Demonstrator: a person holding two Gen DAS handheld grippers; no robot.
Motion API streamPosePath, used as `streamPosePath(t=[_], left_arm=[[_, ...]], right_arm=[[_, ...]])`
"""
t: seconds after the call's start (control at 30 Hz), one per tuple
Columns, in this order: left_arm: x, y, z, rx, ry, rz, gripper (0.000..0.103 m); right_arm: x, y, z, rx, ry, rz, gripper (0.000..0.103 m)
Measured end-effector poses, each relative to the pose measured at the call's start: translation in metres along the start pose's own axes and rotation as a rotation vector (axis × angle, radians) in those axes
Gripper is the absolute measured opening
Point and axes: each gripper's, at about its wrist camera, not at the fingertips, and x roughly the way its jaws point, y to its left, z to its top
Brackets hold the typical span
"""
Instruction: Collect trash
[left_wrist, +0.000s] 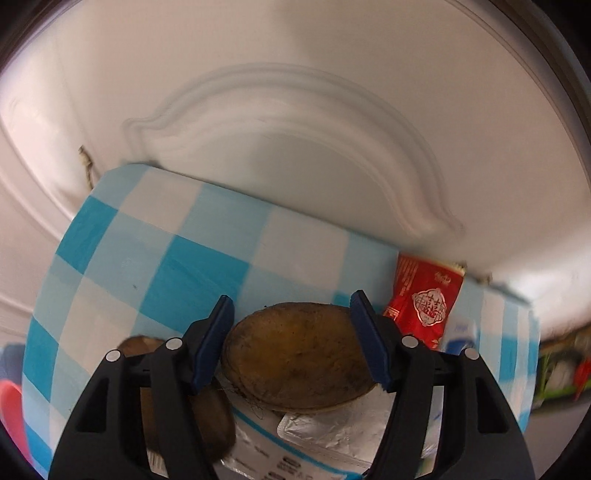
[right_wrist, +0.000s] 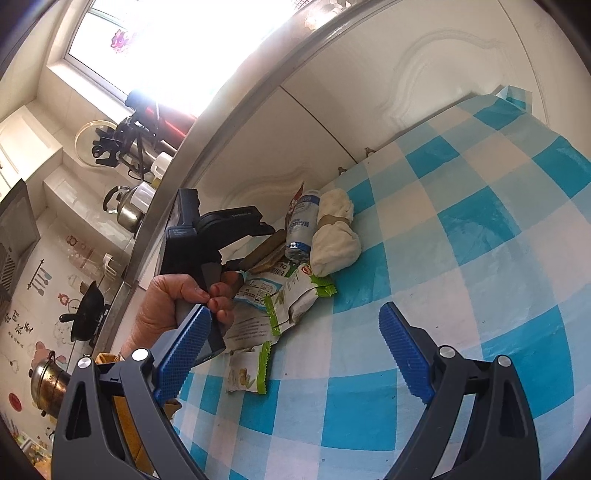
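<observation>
1. Trash lies heaped at the far edge of a blue-and-white checked tablecloth (right_wrist: 461, 229), against a white panelled cabinet door (left_wrist: 295, 110).
2. In the left wrist view a flat brown oval piece (left_wrist: 295, 354), perhaps a shell or peel, sits between the blue pads of the left gripper (left_wrist: 293, 343); both pads meet its edges, so the jaws are closed about halfway onto it.
3. Under that piece lie a crumpled foil wrapper (left_wrist: 325, 432) and a white printed packet (left_wrist: 258, 450); a red sachet (left_wrist: 424, 299) stands just to the right, by the door.
4. The right wrist view shows the same heap: green-and-white snack wrappers (right_wrist: 295, 299), a small white bottle with blue print (right_wrist: 301, 225) on its side, and a cream bundle tied round its middle (right_wrist: 334, 232).
5. A hand (right_wrist: 173, 302) grips the left gripper's black handle beside the heap.
6. The right gripper (right_wrist: 295, 347) hangs over bare cloth, near the wrappers, jaws spread wide and holding nothing.
</observation>
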Motion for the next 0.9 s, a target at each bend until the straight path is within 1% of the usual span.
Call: streamPosePath(t=[0.17,0.3,0.47,0.5,0.6,0.73,0.77,0.83,0.9], left_arm=[[-0.014,-0.014,-0.021,0.12,0.026,-0.02,0.066],[-0.03,-0.019,-0.045,0.176,0.04,-0.046,0.066],[-0.054,-0.019,-0.088,0.212,0.07,-0.113,0.066],[-0.053,-0.006,-0.093,0.219,0.073,-0.124,0.066],[-0.064,0.009,-0.113,0.252,0.08,-0.158,0.066],[-0.081,0.015,-0.144,0.293,0.092,-0.213,0.066],[-0.086,0.019,-0.147,0.291,0.089,-0.237,0.066],[-0.104,0.034,-0.149,0.266,0.046,-0.282,0.066],[-0.127,0.056,-0.148,0.235,-0.027,-0.293,0.067]], right_arm=[[-0.002,-0.003,0.001,0.011,-0.006,-0.014,0.092],[-0.004,-0.006,0.003,0.008,-0.012,-0.032,0.092],[-0.003,-0.008,0.003,0.002,-0.007,-0.059,0.092],[-0.004,-0.008,0.004,-0.001,-0.009,-0.065,0.092],[-0.003,-0.007,0.003,-0.016,-0.009,-0.084,0.092],[0.0,-0.004,0.002,-0.043,0.009,-0.089,0.092],[0.001,-0.002,0.0,-0.056,0.018,-0.092,0.092],[0.004,0.001,-0.002,-0.079,0.034,-0.089,0.092],[0.008,0.005,-0.004,-0.102,0.055,-0.082,0.092]])
